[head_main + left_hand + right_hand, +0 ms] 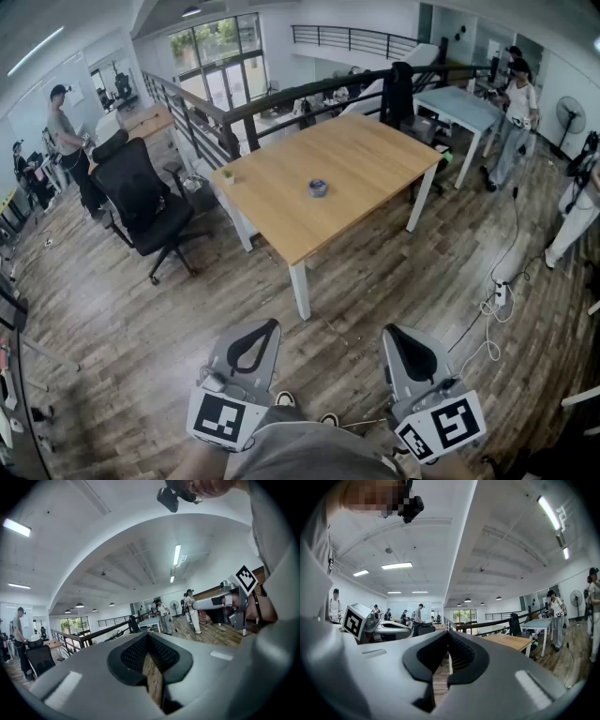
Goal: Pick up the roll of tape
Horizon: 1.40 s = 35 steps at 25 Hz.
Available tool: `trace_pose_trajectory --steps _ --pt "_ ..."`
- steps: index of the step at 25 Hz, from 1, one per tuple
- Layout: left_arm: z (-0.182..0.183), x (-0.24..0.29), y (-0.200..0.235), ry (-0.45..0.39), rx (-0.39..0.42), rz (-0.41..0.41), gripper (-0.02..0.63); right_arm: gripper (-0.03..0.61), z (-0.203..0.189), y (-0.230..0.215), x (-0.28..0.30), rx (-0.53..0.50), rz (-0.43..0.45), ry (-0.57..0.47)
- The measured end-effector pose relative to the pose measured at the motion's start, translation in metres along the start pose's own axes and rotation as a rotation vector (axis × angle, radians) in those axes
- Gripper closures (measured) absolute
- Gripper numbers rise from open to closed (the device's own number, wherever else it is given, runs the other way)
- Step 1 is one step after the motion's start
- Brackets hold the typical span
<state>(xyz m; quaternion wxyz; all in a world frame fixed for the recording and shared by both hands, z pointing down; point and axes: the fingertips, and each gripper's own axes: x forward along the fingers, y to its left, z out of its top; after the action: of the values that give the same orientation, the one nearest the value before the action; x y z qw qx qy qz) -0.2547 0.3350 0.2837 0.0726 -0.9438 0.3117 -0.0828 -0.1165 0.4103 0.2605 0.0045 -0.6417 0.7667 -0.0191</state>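
The roll of tape (318, 188) is a small bluish ring lying flat near the middle of the wooden table (366, 155). Both grippers hang low in the head view, well short of the table and above the wood floor. My left gripper (273, 324) is shut with nothing in it, and my right gripper (390, 331) is shut and empty too. In the left gripper view the jaws (148, 637) meet at the tips, and the right gripper (211, 603) shows beside them. The right gripper view shows closed jaws (449, 634) aimed towards the table (511, 641). The tape is hidden in both gripper views.
A black office chair (141, 192) stands left of the table. A dark railing (216, 117) runs behind it. A small potted plant (227, 174) sits on the table's left corner. A second pale table (459, 105), standing people (511, 103) and floor cables (497, 300) are to the right.
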Motion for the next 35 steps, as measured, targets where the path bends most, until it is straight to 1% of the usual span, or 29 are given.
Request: trace_pose_trajectory --steps 5,14,18,19,20,21,23,24,27,35 --pt "0.0 -0.003 -0.009 0.004 -0.008 -0.004 0.612 0.568 -0.003 0.002 -0.005 0.002 0.014 0.004" --pt "0.003 0.002 -0.012 0.001 -0.028 -0.004 0.612 0.568 -0.005 -0.009 -0.008 0.017 0.002 0.011" --pt "0.002 0.004 -0.007 -0.015 -0.049 0.05 0.611 0.568 -0.008 -0.013 -0.011 0.012 -0.002 0.012" --pt "0.002 0.005 -0.006 -0.026 -0.047 0.058 0.598 0.568 -0.009 -0.014 -0.011 0.01 -0.002 0.013" --pt "0.002 0.007 -0.005 -0.037 -0.044 0.061 0.488 0.568 -0.01 -0.015 -0.012 0.01 -0.002 0.016" --pt "0.003 0.009 -0.005 -0.044 -0.043 0.062 0.401 0.568 -0.011 -0.016 -0.012 0.013 -0.002 0.02" --pt "0.005 0.011 -0.005 -0.054 -0.042 0.063 0.363 0.568 -0.012 -0.018 -0.013 0.02 -0.002 0.026" --pt "0.007 0.012 -0.004 -0.061 -0.039 0.064 0.352 0.568 -0.013 -0.02 -0.012 0.02 -0.003 0.029" --pt "0.009 0.017 -0.001 -0.074 -0.047 0.066 0.35 0.568 -0.015 -0.025 -0.008 0.012 -0.009 0.035" --pt "-0.006 0.047 0.007 -0.05 -0.058 0.046 0.35 0.568 -0.029 -0.043 0.015 0.011 -0.017 0.066"
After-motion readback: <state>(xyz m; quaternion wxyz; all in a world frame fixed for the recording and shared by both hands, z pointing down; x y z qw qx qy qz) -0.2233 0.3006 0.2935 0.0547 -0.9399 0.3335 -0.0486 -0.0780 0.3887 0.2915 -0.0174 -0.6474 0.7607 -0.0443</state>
